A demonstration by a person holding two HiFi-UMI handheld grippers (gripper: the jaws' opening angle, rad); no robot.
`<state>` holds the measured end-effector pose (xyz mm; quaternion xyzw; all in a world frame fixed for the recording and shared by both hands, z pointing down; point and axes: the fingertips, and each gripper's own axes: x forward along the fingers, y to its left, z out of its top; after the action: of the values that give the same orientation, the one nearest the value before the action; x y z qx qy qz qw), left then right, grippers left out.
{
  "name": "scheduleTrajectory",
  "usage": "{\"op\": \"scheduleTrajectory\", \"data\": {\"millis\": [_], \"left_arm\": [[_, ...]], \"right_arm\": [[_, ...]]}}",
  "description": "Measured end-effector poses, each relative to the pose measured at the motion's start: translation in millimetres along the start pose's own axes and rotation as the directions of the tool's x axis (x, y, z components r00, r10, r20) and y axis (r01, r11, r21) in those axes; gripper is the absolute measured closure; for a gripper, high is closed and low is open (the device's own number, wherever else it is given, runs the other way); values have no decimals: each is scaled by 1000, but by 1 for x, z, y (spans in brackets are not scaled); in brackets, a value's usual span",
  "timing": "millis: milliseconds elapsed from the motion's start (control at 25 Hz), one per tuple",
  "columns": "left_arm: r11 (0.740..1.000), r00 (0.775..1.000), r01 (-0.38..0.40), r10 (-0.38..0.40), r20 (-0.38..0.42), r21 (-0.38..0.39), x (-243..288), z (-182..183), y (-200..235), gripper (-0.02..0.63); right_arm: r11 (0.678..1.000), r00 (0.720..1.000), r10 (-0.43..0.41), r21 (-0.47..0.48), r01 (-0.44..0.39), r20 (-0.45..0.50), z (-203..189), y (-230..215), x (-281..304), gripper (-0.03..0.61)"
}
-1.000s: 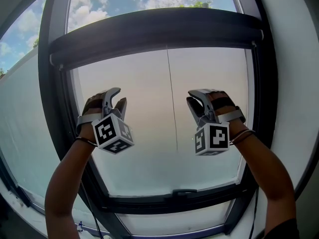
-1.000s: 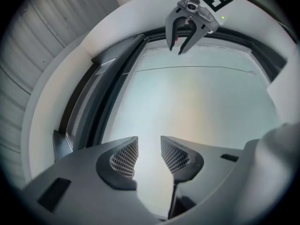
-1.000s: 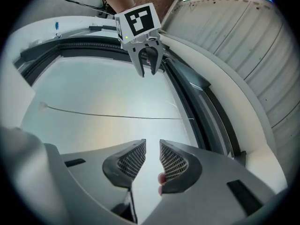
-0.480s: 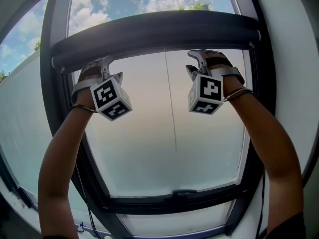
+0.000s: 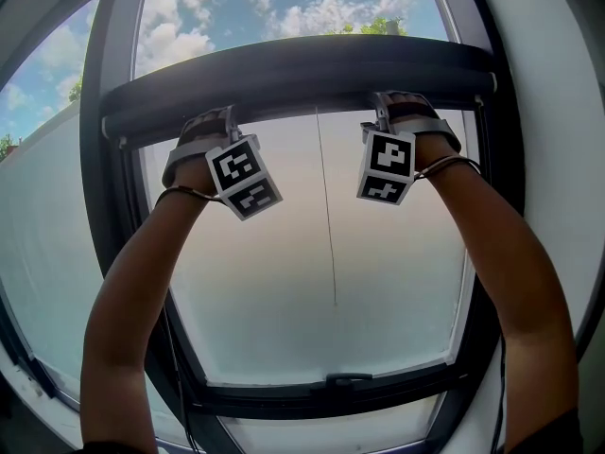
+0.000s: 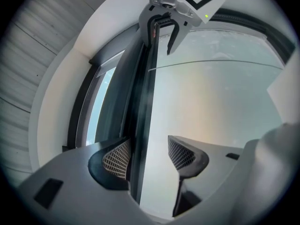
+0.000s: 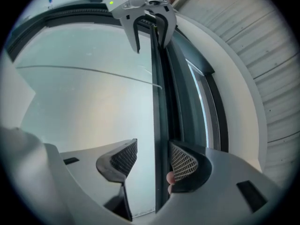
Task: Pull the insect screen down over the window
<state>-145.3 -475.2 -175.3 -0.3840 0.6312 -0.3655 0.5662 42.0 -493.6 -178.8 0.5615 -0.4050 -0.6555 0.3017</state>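
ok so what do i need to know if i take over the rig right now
Left gripper: tongs open, just been opening; the dark screen bar stands between them, not clamped.
Right gripper: tongs open astride the same bar, just been opening.
The bar sits high across the window; a thin cord hangs mid-pane.
Done: both grippers are at the bar.
Left: close on it and pull the screen down to the bottom frame.
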Motion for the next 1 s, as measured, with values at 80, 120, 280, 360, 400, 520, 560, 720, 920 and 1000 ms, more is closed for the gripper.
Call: {"op": "scheduleTrajectory", "data": {"millis": [80,120,280,360,400,520,560,720,920,1000], "left_arm": [[1000,1000,7,-7,-5,-8,4,0,0,382],[1000,1000,9,-9,-8,-2,6,0,0,382],[1000,1000,21,-21,-10,-2,10,1,-3,382],[999,999,32,-32,-9,-5,10,2,-3,382],[999,999,40,-40,-10,-5,10,2,-3,382],[994,996,90,-90,4,-56,8,4,-3,382],[991,994,108,-108,10,-79,7,5,-3,382],[977,982,186,-187,3,-103,3,5,-8,382],[950,950,308,-310,-44,-46,-7,2,-23,382],[945,943,327,-328,-55,-22,-12,1,-30,382]], "right_arm": [[1000,1000,-1,-13,1,-7,-3,0,4,382],[1000,1000,1,-10,-1,-5,-3,-1,5,380],[998,1000,14,-53,-15,-19,-5,0,10,380],[997,999,26,-66,-28,-24,-6,1,9,380],[997,999,38,-63,-39,-23,-6,1,9,380],[995,996,82,-48,-83,-31,-6,3,7,380],[994,994,99,-43,-101,-37,-5,3,6,380],[984,984,168,-42,-170,-50,-5,5,1,380],[971,971,228,-55,-232,-69,-4,18,-8,380],[970,970,235,-51,-239,-67,-4,23,-13,380]]}}
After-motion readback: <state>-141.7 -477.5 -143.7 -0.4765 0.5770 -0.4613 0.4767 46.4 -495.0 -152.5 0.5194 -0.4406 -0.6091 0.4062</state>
